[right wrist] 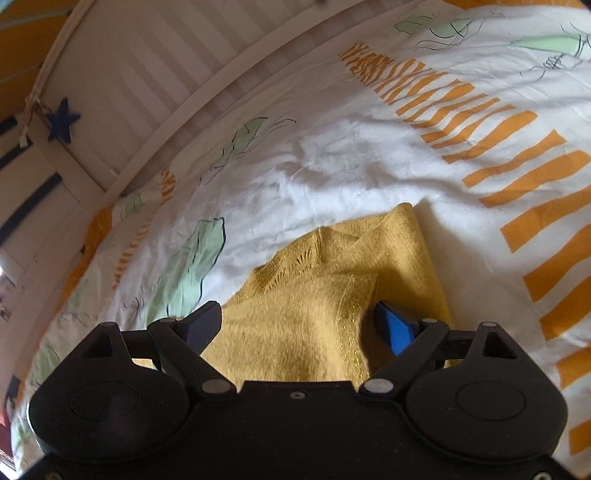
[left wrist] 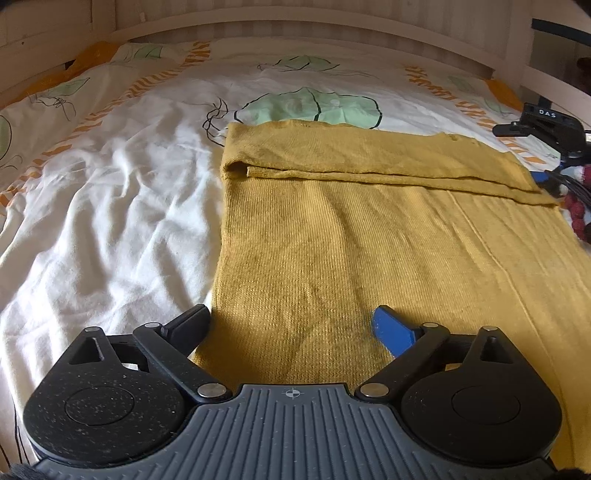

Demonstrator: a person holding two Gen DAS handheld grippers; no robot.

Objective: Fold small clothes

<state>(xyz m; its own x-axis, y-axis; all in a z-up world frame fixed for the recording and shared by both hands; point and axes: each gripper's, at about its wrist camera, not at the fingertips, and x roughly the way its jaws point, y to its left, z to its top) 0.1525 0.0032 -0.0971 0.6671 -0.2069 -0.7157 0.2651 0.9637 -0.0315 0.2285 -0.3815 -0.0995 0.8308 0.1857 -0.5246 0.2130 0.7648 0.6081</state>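
The left gripper hangs low over the near edge of a mustard-yellow knit garment, its jaws spread wide, one black finger at the garment's left border and the blue one resting over the knit; nothing is pinched between them. Ahead of these tongs the garment lies flat on a white bedspread printed with green leaf shapes and orange stripes, and its far portion is folded back toward the tongs in a long band whose edge runs across from left to right. Beyond that fold stands the pale slatted bed frame. Far to the right of the left tongs, past the garment's right end, the right gripper shows as a dark body marked with white letters. In its own view the right gripper is also spread apart, with a bunched, layered end of the garment lying between and just ahead of its fingers; whether the cloth touches either pad cannot be told. Off to the left of these tongs a dark blue star hangs on the frame.
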